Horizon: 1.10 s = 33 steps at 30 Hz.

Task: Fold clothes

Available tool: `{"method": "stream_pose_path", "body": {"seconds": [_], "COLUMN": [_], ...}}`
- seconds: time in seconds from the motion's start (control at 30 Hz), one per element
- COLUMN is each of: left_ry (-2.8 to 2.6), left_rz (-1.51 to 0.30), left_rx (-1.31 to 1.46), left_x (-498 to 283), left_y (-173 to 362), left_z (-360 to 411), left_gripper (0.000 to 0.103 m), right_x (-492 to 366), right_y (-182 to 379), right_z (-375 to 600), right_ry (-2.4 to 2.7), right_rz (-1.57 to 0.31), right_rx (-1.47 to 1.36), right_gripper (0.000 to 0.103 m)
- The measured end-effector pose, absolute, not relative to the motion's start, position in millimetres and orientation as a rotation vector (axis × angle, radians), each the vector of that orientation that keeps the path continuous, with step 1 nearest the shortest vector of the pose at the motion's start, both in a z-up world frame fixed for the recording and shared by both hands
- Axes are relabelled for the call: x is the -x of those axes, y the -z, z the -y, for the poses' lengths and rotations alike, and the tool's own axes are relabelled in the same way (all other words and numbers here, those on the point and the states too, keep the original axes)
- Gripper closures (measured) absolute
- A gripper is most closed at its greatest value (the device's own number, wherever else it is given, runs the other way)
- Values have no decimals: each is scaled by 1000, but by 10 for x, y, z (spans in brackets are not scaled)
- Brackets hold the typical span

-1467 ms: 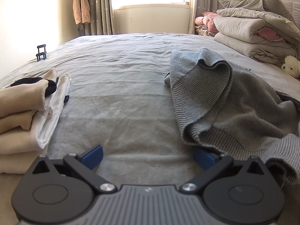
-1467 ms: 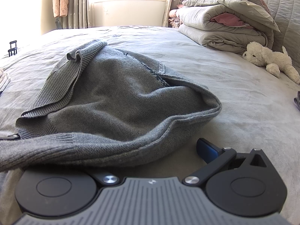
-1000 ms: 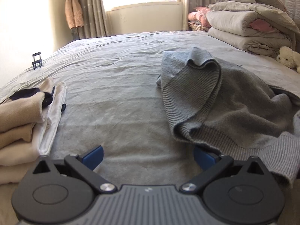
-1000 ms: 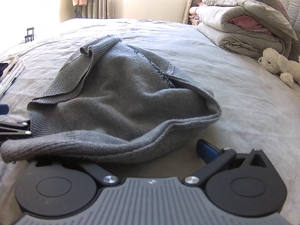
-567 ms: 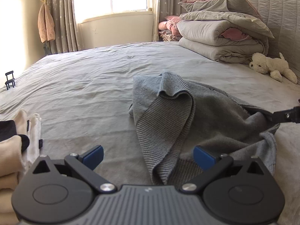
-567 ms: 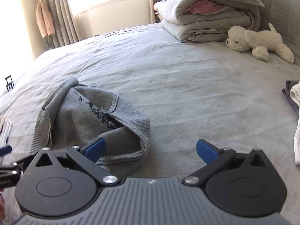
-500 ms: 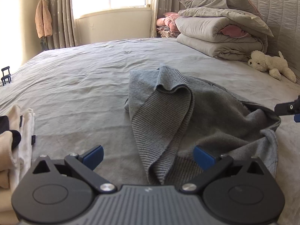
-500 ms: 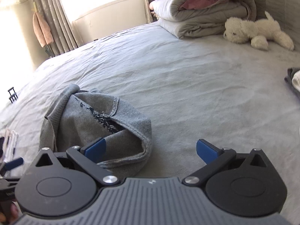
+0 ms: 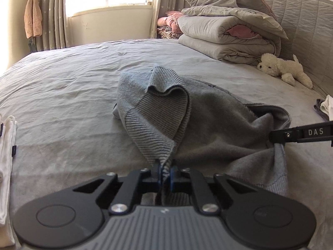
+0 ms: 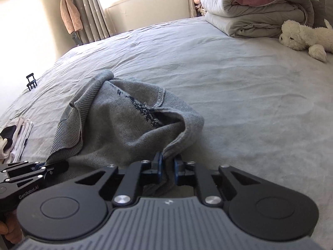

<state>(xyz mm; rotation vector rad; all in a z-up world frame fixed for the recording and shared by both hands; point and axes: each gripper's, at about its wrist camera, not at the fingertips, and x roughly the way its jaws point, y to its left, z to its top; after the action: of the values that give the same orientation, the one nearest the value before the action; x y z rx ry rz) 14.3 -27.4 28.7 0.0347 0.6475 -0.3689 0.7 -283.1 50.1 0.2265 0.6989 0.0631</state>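
Both grippers are on the garment at once. The grey sweater [image 9: 208, 120] lies crumpled in the middle of the bed [image 9: 62, 95], its ribbed hem flopped over on the near left side. The left hand-held gripper [image 9: 165, 174] has its blue pads pressed together on a point of that ribbed edge, the knit pulled up into a taut peak between the fingers. Over on the right, the right hand-held gripper [image 10: 167, 167] is clamped on the sweater's rolled edge near the neck opening, with fabric bunched between its pads. From the left wrist view that same gripper comes in from the right edge as a dark bar, its tip touching the cloth.

Off to the left edge of the bed sits a stack of folded clothes [image 10: 16, 139], pale with one dark piece. At the head of the bed is a pile of folded duvets [image 9: 226, 35], and just beside it a white plush toy [image 9: 285, 68] lies on the sheet. A small black stand [image 10: 31, 82] is at the far left bed edge.
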Motion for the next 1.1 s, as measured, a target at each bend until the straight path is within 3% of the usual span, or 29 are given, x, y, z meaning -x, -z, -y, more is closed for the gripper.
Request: {"method": "stream_pose_path", "body": {"seconds": [0.53, 0.57, 0.6, 0.67, 0.8, 0.83, 0.9, 0.93, 1.0, 1.1], "left_ry": [980, 978, 934, 803, 576, 534, 455, 431, 393, 356], "left_rz": [-715, -711, -719, -730, -777, -791, -791, -779, -759, -741], "left_rx": [-93, -74, -46, 7, 50, 56, 47, 39, 25, 10], "left_x": [1016, 987, 895, 696, 379, 301, 193, 153, 76, -83], "left_y": [-754, -788, -789, -769, -620, -601, -573, -567, -567, -586], "left_z": [317, 279, 224, 103, -55, -80, -71, -48, -12, 34], "left_gripper": [94, 85, 69, 47, 38, 37, 32, 29, 20, 19], "right_x": [467, 452, 403, 303, 185, 184, 158, 152, 139, 53], "right_y": [-1328, -1294, -1205, -1014, -746, -736, -717, -709, -693, -649], "right_z": [3633, 3634, 3584, 3494, 3317, 3279, 3162, 3079, 2914, 2698], "right_ry": [-43, -38, -30, -10, 16, 0, -44, -65, -108, -172], "right_rz": [-508, -536, -586, -678, -740, -726, -707, -688, -650, -626], "right_rx": [-234, -193, -108, 28, 160, 171, 208, 240, 303, 379], "right_gripper": [95, 95, 95, 88, 87, 82, 47, 22, 17, 17]}}
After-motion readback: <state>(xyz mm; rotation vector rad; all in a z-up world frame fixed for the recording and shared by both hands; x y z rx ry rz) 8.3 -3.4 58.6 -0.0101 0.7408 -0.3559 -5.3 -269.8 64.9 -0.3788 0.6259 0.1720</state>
